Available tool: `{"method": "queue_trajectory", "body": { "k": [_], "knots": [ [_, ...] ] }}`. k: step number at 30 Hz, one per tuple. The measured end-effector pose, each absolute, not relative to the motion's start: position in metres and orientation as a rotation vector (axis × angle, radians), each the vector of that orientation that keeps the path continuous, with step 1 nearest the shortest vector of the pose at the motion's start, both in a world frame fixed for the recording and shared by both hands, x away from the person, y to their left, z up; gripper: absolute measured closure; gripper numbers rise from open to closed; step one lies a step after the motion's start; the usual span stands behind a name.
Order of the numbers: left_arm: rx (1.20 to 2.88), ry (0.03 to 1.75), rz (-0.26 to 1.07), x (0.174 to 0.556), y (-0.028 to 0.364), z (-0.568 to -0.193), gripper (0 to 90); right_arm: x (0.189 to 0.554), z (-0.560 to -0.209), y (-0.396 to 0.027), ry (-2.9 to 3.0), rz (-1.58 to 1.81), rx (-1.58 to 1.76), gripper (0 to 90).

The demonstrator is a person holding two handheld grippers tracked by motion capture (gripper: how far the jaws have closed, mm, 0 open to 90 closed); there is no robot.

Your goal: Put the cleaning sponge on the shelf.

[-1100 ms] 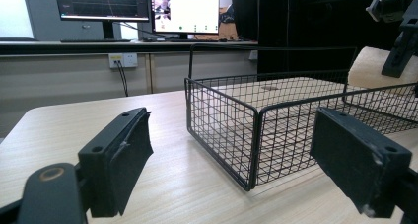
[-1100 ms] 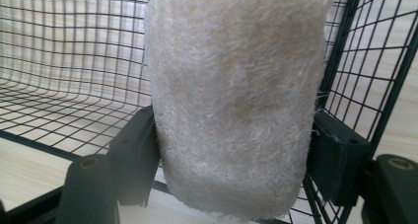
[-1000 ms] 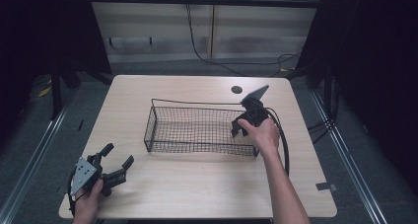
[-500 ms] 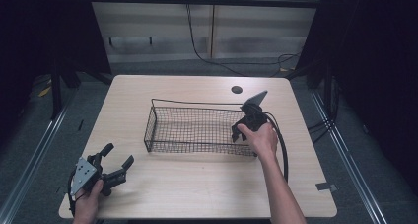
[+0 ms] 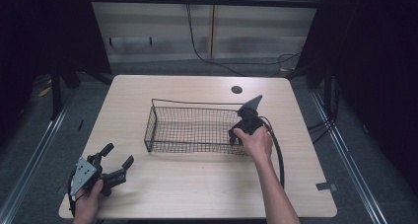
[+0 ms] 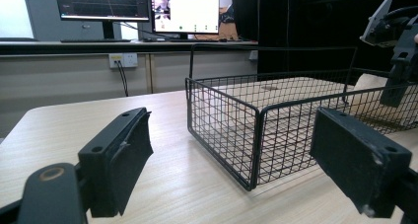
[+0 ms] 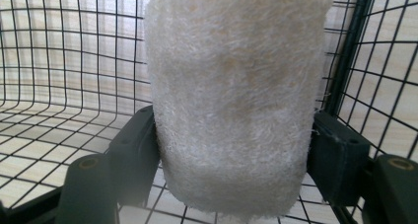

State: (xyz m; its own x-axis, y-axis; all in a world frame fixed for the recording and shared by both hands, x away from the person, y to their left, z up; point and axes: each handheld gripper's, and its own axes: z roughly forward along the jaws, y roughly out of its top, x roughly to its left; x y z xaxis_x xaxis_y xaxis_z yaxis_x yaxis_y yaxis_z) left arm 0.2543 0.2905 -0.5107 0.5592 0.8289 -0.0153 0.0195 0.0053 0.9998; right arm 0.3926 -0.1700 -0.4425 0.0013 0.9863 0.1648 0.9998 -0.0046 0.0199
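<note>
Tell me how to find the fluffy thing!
Look at the black wire basket in the middle of the wooden table. At its right end, the right gripper squeezes a whitish fuzzy pad, the one soft thing among hard wires.

Between the jaws of the right gripper [image 5: 235, 135] — a fuzzy pad [image 7: 231, 100], inside the wire basket [image 5: 187, 130] at its near right corner. Ahead and right of the left gripper [image 5: 116, 162] — that basket, on the table [image 5: 197, 184].
</note>
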Motion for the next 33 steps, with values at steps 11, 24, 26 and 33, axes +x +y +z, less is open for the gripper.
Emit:
{"method": "queue_trajectory", "body": {
  "k": [11, 24, 26, 33],
  "knots": [
    [1.437, 0.778, 0.746, 0.254, 0.29, -0.511, 15.5, 0.394, -0.447, -0.163, -2.154, -0.156, -2.177, 28.7],
    [1.44, 0.772, 0.735, 0.255, 0.29, -0.511, 15.5, 0.394, -0.448, -0.159, -2.183, -0.109, -2.169, 25.5],
    [1.437, 0.778, 0.746, 0.254, 0.29, -0.511, 15.5, 0.394, -0.447, -0.161, -2.182, -0.124, -2.168, 24.2],
    [1.439, 0.771, 0.735, 0.254, 0.29, -0.511, 15.5, 0.391, -0.443, -0.163, -2.201, -0.141, -2.134, 17.2]
  ]
}}
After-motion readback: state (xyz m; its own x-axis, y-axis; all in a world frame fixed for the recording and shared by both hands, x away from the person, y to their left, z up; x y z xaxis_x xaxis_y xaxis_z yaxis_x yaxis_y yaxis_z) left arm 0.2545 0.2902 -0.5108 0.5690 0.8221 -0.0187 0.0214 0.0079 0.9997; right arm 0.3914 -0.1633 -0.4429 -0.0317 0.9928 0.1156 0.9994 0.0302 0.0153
